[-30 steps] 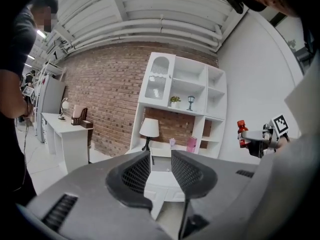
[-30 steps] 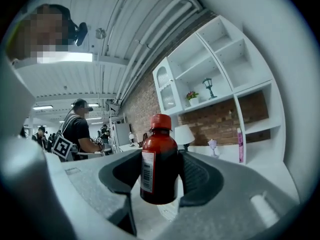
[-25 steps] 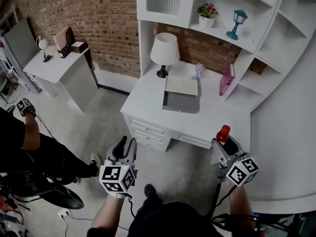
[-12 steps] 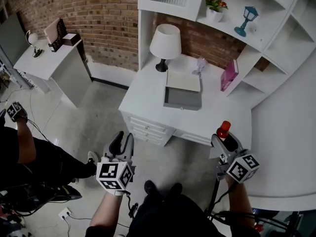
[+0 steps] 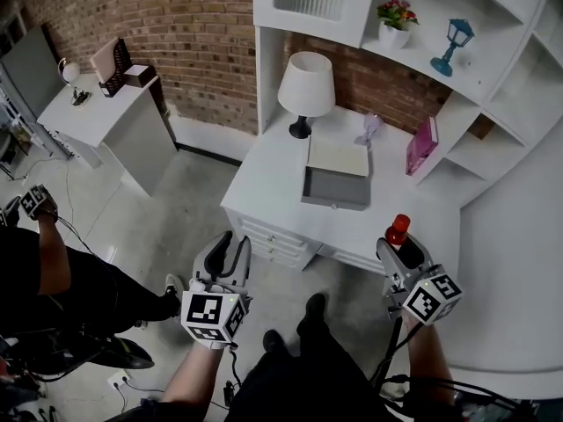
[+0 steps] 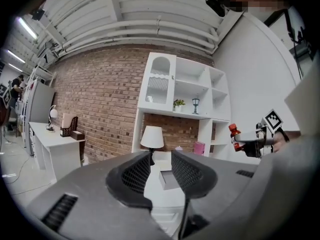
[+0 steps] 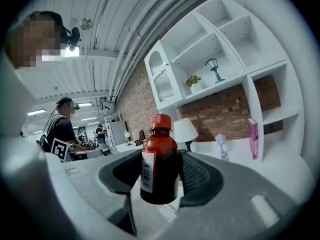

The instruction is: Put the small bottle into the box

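Small bottle (image 7: 159, 161): upright, red cap up, clamped at its body in my right gripper (image 5: 398, 251), in the air, well apart from the grey box (image 5: 334, 200) on the desk (image 5: 264, 192). My left gripper (image 6: 161, 165): jaws apart, empty.

Judgement: keep the clamp firm, carry forward-left, lower between the walls, only then let go.

Right gripper view shows the pads against the bottle's sides. Head view shows just the cap, plus the box's open top.
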`<action>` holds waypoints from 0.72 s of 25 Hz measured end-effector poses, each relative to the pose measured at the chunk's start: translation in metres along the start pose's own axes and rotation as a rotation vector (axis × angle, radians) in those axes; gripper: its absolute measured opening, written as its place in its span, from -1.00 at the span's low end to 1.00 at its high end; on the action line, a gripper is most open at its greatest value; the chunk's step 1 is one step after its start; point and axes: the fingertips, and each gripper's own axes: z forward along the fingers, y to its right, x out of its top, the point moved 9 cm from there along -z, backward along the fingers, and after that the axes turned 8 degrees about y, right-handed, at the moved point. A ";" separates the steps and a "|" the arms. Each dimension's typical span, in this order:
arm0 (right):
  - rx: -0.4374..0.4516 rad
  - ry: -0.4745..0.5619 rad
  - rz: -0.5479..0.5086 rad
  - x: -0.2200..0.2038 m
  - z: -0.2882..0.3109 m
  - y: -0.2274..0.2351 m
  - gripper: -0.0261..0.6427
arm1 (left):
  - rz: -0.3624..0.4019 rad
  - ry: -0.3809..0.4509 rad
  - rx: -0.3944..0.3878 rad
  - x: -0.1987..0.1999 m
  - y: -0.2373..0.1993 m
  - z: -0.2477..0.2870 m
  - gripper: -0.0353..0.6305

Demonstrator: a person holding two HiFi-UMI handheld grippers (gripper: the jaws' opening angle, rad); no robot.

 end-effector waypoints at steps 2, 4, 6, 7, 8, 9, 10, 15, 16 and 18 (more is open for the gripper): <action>0.019 -0.002 0.009 -0.002 0.014 0.012 -0.26 | 0.010 -0.003 0.017 0.000 0.000 0.008 -0.51; 0.041 -0.007 0.016 -0.003 0.030 0.025 -0.26 | 0.021 -0.006 0.036 0.000 0.001 0.018 -0.51; 0.068 -0.011 0.022 -0.004 0.049 0.040 -0.26 | 0.032 -0.008 0.056 0.000 0.002 0.032 -0.50; 0.079 -0.015 0.024 -0.004 0.059 0.049 -0.26 | 0.037 -0.009 0.065 0.000 0.004 0.041 -0.51; 0.089 -0.022 0.026 -0.004 0.068 0.058 -0.26 | 0.042 -0.012 0.074 -0.001 0.006 0.050 -0.51; 0.097 -0.032 0.028 -0.004 0.077 0.067 -0.26 | 0.045 -0.015 0.082 -0.003 0.008 0.059 -0.51; 0.105 -0.044 0.028 -0.005 0.087 0.077 -0.26 | 0.048 -0.019 0.091 -0.005 0.010 0.069 -0.50; 0.147 -0.123 0.039 -0.011 0.135 0.124 -0.26 | 0.063 -0.050 0.148 -0.017 0.015 0.108 -0.51; 0.156 -0.138 0.048 -0.013 0.144 0.131 -0.26 | 0.065 -0.059 0.160 -0.019 0.015 0.113 -0.51; 0.171 -0.173 0.066 -0.018 0.161 0.143 -0.26 | 0.064 -0.078 0.185 -0.025 0.014 0.121 -0.51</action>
